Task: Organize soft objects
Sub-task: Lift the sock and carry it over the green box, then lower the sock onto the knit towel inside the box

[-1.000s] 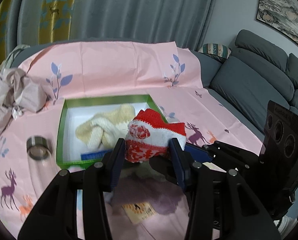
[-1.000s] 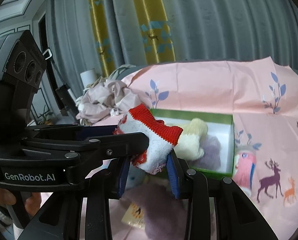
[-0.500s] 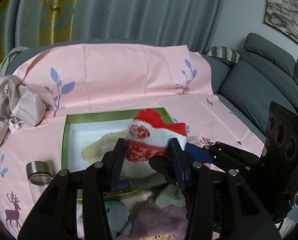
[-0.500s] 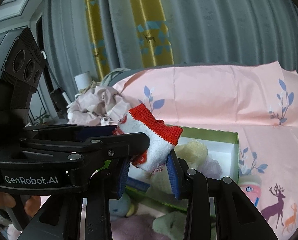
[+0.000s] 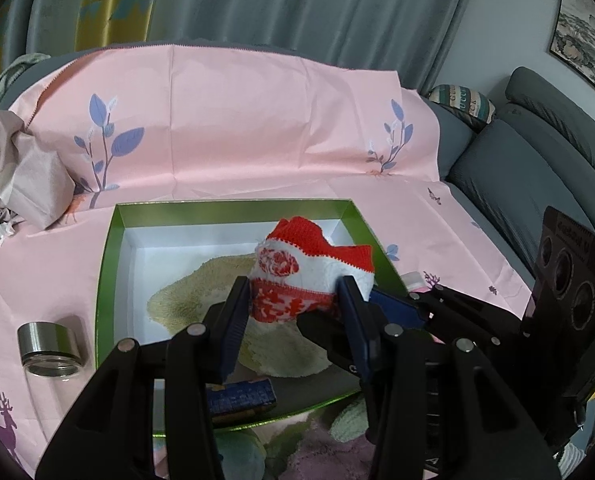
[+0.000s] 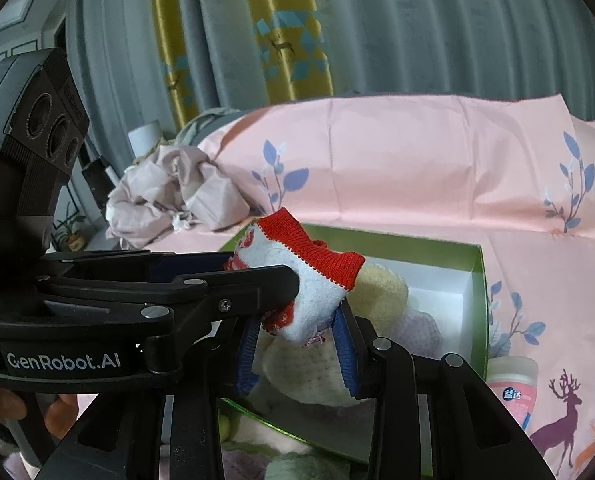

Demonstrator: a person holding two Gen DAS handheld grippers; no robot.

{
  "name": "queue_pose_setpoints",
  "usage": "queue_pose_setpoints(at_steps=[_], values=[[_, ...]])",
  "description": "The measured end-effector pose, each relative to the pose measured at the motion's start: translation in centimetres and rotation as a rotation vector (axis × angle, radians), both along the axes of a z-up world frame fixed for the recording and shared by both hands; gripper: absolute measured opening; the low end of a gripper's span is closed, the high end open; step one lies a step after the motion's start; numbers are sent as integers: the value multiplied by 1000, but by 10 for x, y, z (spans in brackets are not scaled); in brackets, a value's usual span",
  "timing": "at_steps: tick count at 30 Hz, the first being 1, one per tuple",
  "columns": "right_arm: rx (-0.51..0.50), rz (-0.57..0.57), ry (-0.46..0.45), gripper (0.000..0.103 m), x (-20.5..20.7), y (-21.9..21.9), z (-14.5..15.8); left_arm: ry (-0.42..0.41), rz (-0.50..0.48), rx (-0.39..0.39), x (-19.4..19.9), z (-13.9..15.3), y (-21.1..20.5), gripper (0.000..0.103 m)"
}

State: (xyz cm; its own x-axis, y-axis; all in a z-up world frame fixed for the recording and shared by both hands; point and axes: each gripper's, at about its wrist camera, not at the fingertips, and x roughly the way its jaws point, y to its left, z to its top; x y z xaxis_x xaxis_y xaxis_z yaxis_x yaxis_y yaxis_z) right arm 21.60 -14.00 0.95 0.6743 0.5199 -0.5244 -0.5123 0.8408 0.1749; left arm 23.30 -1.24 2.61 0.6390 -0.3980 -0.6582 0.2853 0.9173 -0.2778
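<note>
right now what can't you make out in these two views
- Blue item in the green box: left wrist view, mostly behind the left hand-held gripper.
- Underside of the red and white sock: both views, covered by both gripper pads.
- Soft things in front of the box: both views, cut off by the bottom edge and gripper frames.
- Pink bottle: label too small to read.

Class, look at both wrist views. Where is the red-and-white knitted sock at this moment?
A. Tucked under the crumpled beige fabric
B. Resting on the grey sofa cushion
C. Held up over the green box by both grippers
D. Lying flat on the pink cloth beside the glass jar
C: the sock sits clamped between the left gripper and the right gripper, above the green box.
</note>
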Motion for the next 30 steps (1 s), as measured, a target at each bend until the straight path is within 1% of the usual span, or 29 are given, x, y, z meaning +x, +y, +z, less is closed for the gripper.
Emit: queue_pose_setpoints(at_steps=[13,30], values=[[-36,-4,43,37,16,6,-18,39,3,4,14,-21,3,44],[-81,-9,76,37,27,13,-28,68,6,-5,25,-36,7,44]])
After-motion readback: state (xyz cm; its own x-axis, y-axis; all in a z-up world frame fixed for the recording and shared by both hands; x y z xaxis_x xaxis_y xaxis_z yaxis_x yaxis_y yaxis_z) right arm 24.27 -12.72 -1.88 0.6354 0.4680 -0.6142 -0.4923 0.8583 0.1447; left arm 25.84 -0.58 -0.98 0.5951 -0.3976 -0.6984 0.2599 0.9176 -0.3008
